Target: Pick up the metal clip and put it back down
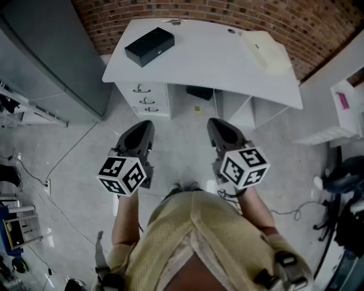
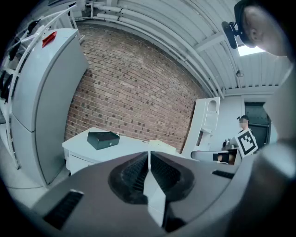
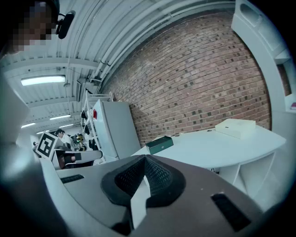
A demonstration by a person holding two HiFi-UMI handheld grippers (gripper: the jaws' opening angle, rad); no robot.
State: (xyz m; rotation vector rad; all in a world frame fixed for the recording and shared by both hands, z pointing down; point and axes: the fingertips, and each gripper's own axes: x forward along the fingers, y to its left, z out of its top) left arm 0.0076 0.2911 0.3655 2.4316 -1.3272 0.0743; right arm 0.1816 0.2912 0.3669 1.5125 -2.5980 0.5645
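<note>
A small thin metal clip [image 1: 175, 21] lies at the far edge of the white desk [image 1: 210, 65]. It is too small to make out in the gripper views. My left gripper [image 1: 143, 127] and right gripper [image 1: 218, 125] hang side by side over the floor in front of the desk, well short of the clip. Both point toward the desk. In the left gripper view the left gripper [image 2: 149, 155] has its jaws pressed together with nothing between them. The right gripper [image 3: 144, 160] is likewise shut and empty.
A black box [image 1: 149, 46] sits on the desk's left part and a flat white box [image 1: 263, 50] on its right. Drawers [image 1: 145, 98] stand under the desk's left side. A tall grey cabinet [image 1: 51, 62] is at the left, a brick wall [image 1: 114, 14] behind, and cables [image 1: 62, 165] on the floor.
</note>
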